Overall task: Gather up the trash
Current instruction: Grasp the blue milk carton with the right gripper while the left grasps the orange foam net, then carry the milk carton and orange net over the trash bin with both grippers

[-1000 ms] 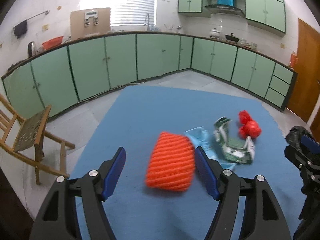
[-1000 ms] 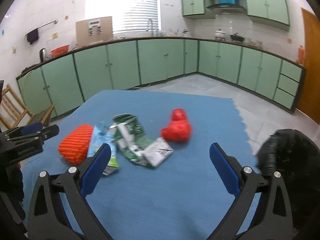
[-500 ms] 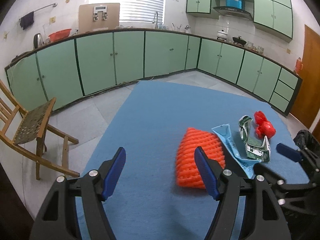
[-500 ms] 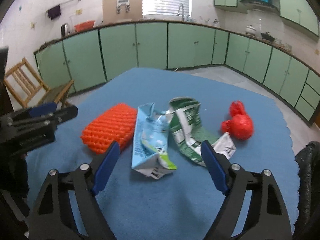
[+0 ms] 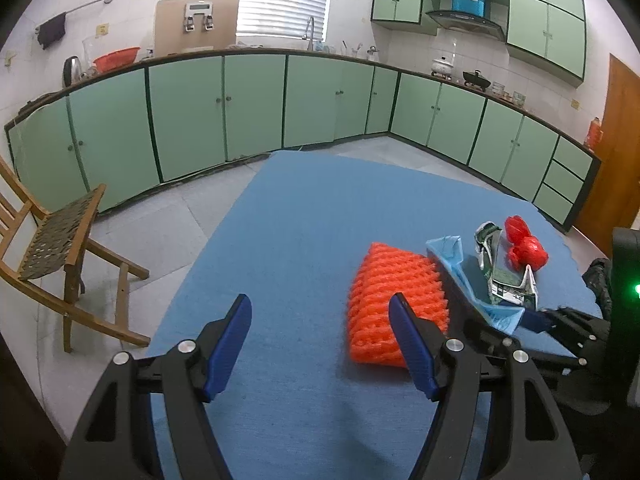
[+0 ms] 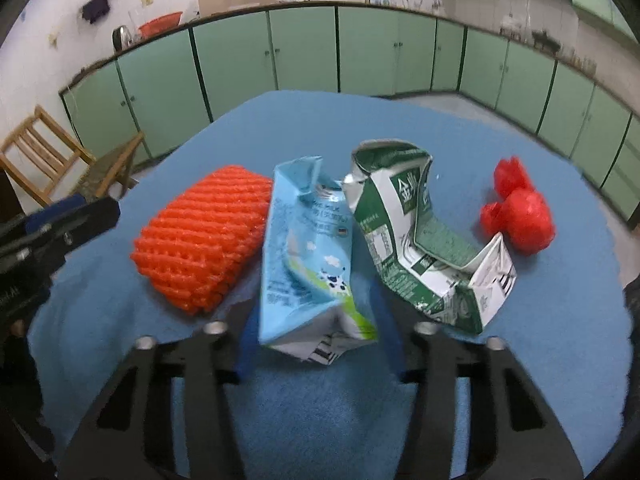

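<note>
Right gripper jaws straddle the crumpled blue milk carton (contact unclear); left gripper jaws gape beside the ribbed orange foam net.

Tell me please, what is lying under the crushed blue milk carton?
Under the blue milk carton only the blue table cloth shows. The carton itself hides the cloth directly below it, so anything flat there cannot be seen.
</note>
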{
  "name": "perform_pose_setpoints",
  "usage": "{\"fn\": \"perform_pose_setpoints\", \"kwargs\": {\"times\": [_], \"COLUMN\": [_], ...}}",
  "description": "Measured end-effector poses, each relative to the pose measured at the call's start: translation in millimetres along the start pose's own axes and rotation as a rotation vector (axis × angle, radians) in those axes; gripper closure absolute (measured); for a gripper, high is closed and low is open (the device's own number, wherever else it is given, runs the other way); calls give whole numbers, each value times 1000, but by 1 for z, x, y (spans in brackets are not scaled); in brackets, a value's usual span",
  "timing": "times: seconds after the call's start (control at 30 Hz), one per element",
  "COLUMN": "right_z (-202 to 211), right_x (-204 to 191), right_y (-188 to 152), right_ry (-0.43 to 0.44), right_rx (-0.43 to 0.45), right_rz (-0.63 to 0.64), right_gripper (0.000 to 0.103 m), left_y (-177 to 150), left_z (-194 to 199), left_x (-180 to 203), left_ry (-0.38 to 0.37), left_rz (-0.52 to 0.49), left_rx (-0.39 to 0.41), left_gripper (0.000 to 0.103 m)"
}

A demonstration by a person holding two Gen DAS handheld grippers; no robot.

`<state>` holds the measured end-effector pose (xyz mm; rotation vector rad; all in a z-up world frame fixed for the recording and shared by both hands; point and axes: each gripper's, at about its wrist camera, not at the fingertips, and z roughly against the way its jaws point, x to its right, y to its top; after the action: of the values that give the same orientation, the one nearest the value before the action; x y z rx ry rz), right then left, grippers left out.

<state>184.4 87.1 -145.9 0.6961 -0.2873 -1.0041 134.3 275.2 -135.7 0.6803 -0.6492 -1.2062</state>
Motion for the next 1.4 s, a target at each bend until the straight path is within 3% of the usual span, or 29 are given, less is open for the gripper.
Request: {"fn": "perform_pose_setpoints", "kwargs": {"times": [0.47,0.53,0.57,0.63,0.7,0.87,1.4], "right_z": [22,20,19,17,17,22,75], "right_x": [31,30,31,28,28,24,8], "right_y": [-6,-8,-9,-8,-7,-3,15], "right_ry": [25,24,23,22,21,24,65], "right_rx": [35,30,28,28,28,37,130], "right_rz": [-48,-53,-56,-58,-55,-48,9], "right_gripper": [71,71,71,71,71,71,71], "left_y": [-5,-5,-6,-7,-6,1,25], "left_z": [-33,-38,-40,-43,-42,-28,34], "left_x": [29,32,34,37,39,38,35], "left_ry": [-70,-94,-105,-112,-106,-68,-69], "left_rz": [14,17,14,9,2,2,20], "left_rx": [-92,-110,-123,-133,-123,-74,38], "left_gripper": [35,42,53,61,74,86,88]}}
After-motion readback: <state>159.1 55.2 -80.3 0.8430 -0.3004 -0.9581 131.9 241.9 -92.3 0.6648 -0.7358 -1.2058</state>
